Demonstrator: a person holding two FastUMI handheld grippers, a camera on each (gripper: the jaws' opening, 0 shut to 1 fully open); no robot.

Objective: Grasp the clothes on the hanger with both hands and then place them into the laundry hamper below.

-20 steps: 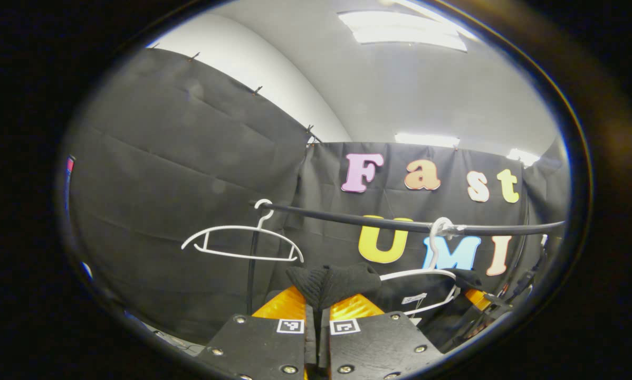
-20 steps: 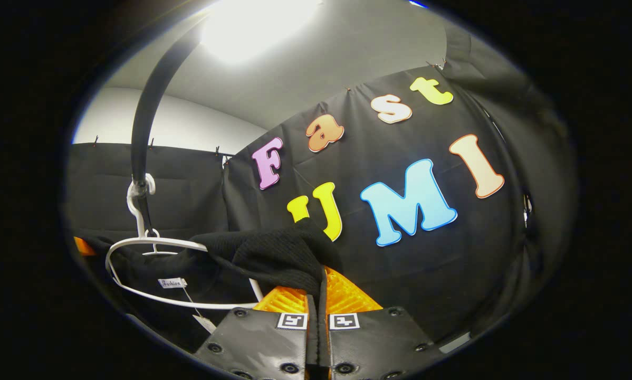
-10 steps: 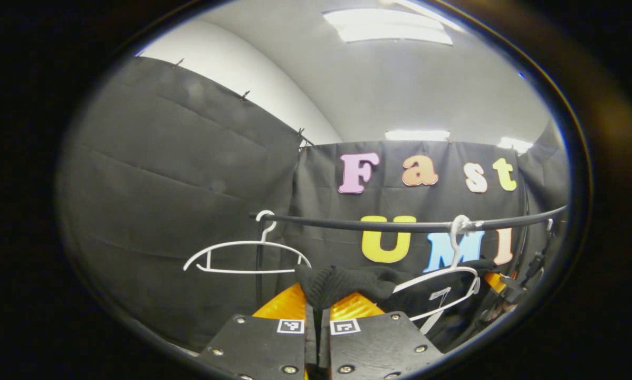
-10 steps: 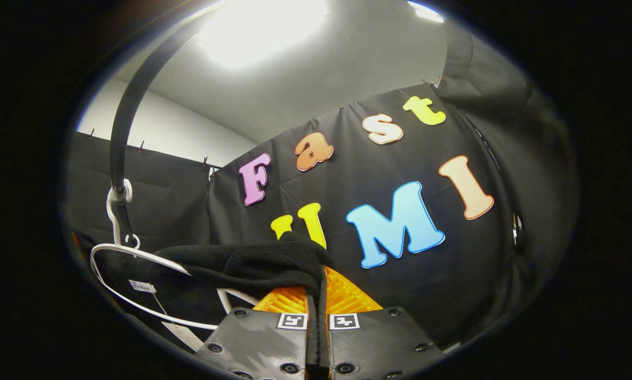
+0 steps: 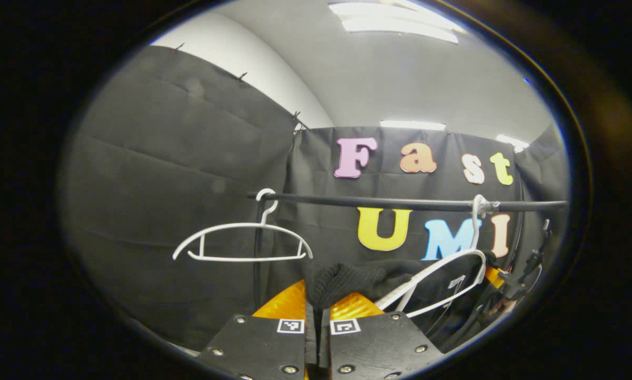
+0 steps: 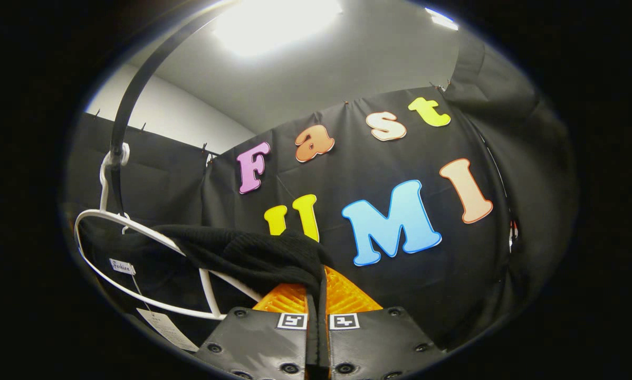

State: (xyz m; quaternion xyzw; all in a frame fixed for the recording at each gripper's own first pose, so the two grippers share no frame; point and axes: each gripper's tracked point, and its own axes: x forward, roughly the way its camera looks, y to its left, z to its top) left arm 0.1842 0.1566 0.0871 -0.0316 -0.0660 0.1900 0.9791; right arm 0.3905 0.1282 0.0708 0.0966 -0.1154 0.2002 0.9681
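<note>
Left gripper [image 5: 316, 309]: orange fingers [image 5: 284, 305] pressed together, clamping a bunched fold of the black knit garment [image 5: 347, 278].

Right gripper [image 6: 316, 302]: orange fingers [image 6: 347, 295] likewise pinched on the garment's [image 6: 247, 256] other edge, with fabric sandwiched in the seam between them.

Black knit garment: stretched between the two grippers, its long axis roughly level and running alongside the rail. In the right gripper view it reaches from the fingers leftward over the hanger's shoulder. Neck label [image 6: 122, 266] and a hanging paper tag [image 6: 167, 330] sit inside the collar.

White hanger [image 5: 442, 282]: tilted, its right end raised, garment partly draped on it; hook [image 5: 477, 208] caught on the black rail [image 5: 390, 202].

Second white hanger [image 5: 242, 243]: bare, hanging level on the same rail, well left of the garment.

Ceiling light panels [image 5: 395, 24]: lit, above.
</note>
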